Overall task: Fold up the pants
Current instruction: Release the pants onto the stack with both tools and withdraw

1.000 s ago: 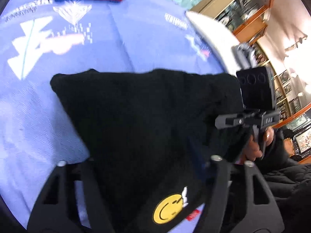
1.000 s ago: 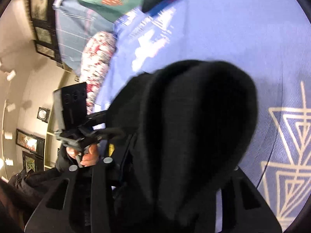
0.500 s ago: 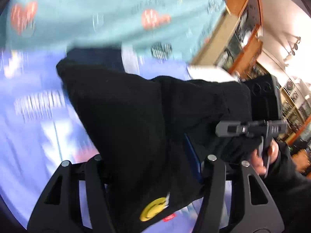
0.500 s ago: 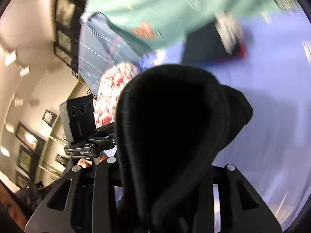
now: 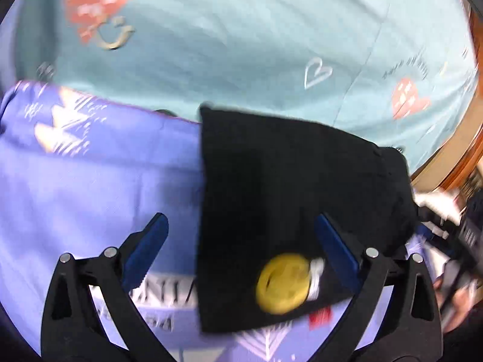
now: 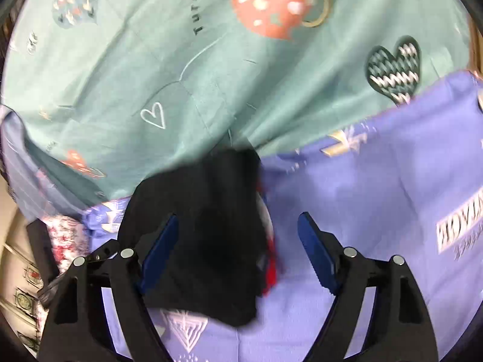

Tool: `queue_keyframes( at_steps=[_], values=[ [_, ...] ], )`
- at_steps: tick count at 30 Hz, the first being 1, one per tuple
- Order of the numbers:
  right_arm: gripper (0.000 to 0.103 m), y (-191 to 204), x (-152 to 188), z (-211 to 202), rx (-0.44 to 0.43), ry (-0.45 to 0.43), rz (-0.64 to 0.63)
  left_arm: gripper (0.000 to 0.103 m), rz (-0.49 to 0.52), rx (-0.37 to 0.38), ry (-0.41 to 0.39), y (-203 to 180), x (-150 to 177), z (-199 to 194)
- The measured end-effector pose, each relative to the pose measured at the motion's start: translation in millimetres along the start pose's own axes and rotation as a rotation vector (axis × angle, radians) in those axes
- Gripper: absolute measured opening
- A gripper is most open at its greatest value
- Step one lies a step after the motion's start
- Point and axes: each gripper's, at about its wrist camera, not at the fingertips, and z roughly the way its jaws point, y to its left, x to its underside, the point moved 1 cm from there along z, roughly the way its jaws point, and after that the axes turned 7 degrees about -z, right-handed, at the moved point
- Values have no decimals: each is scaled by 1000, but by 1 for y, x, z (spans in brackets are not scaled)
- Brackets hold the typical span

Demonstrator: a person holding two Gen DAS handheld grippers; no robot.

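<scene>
The folded black pants (image 5: 271, 199) with a yellow smiley patch (image 5: 283, 283) lie on the purple bedsheet (image 5: 90, 187), close to the teal quilt. My left gripper (image 5: 241, 250) has its jaws opening wide. The pants lie loose between its blue pads (image 5: 148, 247), which do not press on them. In the right wrist view the pants (image 6: 208, 211) rest over a red-edged garment (image 6: 270, 259). My right gripper (image 6: 238, 253) is opening too, its pads (image 6: 317, 256) clear of the cloth.
A teal quilt (image 6: 211, 60) printed with hearts covers the far side of the bed. A wooden cabinet (image 5: 465, 138) stands at the right. A red-and-white patterned pillow (image 6: 65, 238) lies at the left. The other gripper shows blurred at the right edge (image 5: 452, 232).
Both grippers carried the pants across the sheet towards the teal quilt, over the stack of folded clothes. Their jaws have spread and let the pants go.
</scene>
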Motion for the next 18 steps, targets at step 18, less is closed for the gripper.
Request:
queue_keyframes(
  at_steps=[18],
  values=[
    [102, 6, 287, -229, 193, -44, -234, 101, 263, -107, -128, -4, 311, -222]
  ],
)
